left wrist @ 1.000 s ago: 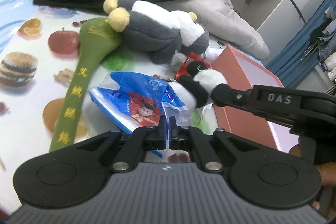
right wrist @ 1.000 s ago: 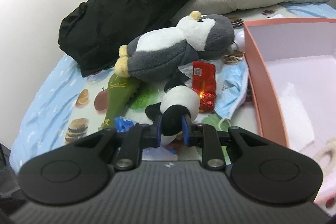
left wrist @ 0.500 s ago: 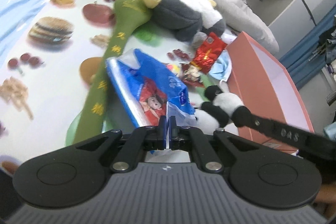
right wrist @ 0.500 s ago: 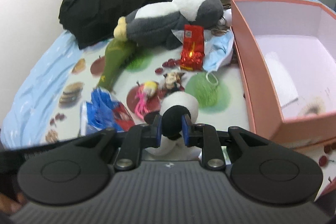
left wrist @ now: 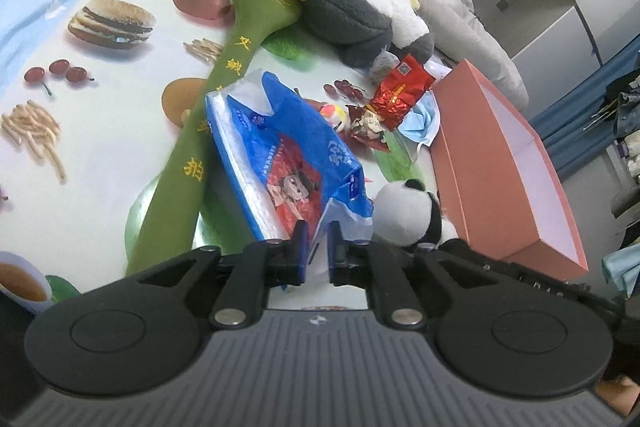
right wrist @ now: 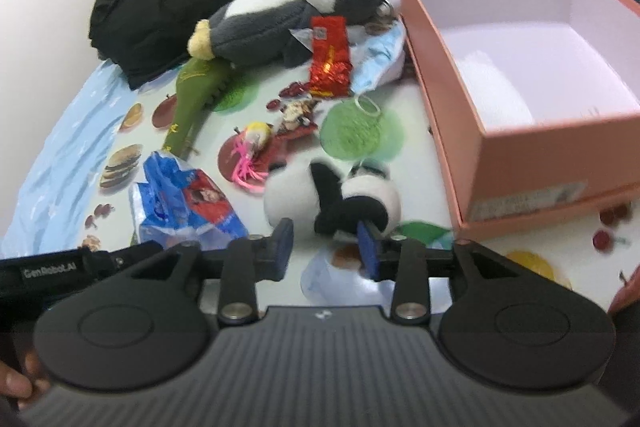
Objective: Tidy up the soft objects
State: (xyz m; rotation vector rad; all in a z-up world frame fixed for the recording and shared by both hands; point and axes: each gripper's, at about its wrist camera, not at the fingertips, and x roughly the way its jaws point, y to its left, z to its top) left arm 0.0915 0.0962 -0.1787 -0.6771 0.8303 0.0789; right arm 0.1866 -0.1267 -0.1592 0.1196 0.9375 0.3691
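Soft toys and a packet laid near the box

The small black-and-white panda plush (right wrist: pixel 340 195) is laid on the fruit-printed bed sheet (right wrist: pixel 80 147) beside the open pink cardboard box (right wrist: pixel 472 155); the right tongs (right wrist: pixel 326 247) are spread apart around it. The crinkly blue plastic packet (left wrist: pixel 292 155) is barely pinched by the left tongs (left wrist: pixel 318 247), nearly together. Room is left toward the box's near wall.

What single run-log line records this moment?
left gripper: shut on blue plastic bag | right gripper: open | small plush panda: on bed
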